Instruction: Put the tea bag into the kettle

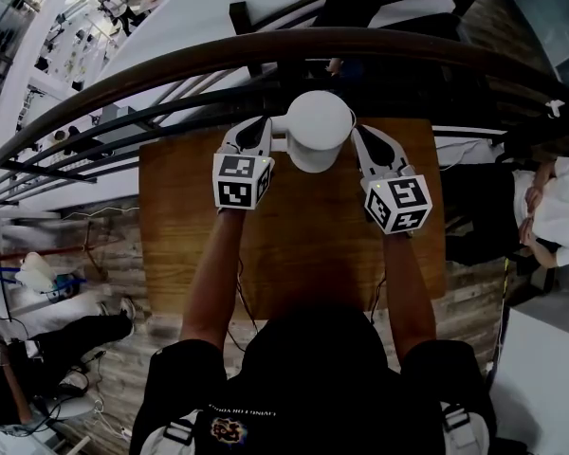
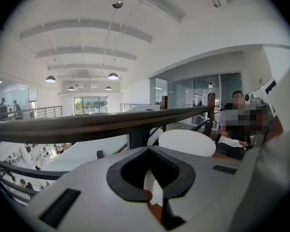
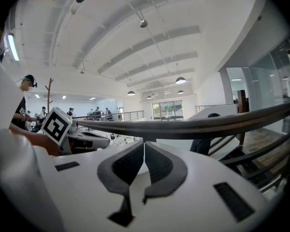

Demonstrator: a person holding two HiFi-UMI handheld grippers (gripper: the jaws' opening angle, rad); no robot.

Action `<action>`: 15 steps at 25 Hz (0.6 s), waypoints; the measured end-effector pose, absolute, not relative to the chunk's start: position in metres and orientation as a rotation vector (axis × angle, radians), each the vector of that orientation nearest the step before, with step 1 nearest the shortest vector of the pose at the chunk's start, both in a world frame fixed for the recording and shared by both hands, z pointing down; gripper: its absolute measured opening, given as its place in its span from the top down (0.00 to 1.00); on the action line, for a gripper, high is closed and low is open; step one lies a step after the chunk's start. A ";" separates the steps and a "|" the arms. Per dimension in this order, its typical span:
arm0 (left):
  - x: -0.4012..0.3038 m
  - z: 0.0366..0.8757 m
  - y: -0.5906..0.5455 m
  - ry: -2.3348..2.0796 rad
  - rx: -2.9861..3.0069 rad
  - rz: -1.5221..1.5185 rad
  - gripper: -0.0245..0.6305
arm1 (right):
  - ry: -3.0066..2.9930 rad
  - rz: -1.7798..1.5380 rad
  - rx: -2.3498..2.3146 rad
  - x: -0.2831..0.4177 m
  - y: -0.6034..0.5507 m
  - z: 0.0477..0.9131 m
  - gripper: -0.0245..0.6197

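Wooden table beside a balcony rail
The brown wooden table stands on a plank floor, close to a dark curved handrail. 1 person in white sits at its right, and round pendant lamps hang from the white ceiling.

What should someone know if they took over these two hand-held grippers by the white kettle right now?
Left gripper: jaws shut, nothing seen between them, just left of the kettle.
Right gripper: jaws shut, empty, just right of the kettle.
Kettle: stands at the far edge of the wooden table.
Tea bag: shows in no view; can't tell if it is already inside.
Left to do: find the tea bag and check the kettle.
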State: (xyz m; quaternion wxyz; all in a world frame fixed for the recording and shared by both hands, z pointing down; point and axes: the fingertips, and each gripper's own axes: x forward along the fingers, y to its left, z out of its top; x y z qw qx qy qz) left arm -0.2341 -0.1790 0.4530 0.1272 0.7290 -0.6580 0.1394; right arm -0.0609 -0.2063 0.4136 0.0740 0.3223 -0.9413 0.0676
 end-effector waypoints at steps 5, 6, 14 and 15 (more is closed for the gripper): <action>-0.234 0.452 -0.179 -1.914 2.118 0.382 0.96 | -2.826 0.206 0.970 -0.060 -0.208 0.411 0.94; -0.234 0.452 -0.179 -1.912 2.117 0.377 0.96 | -2.825 0.206 0.971 -0.060 -0.208 0.411 0.94; -0.235 0.454 -0.178 -1.911 2.116 0.373 0.96 | -2.827 0.204 0.997 -0.059 -0.208 0.410 0.94; -0.235 0.453 -0.178 -1.912 2.116 0.371 0.96 | -2.825 0.209 1.005 -0.058 -0.209 0.409 0.94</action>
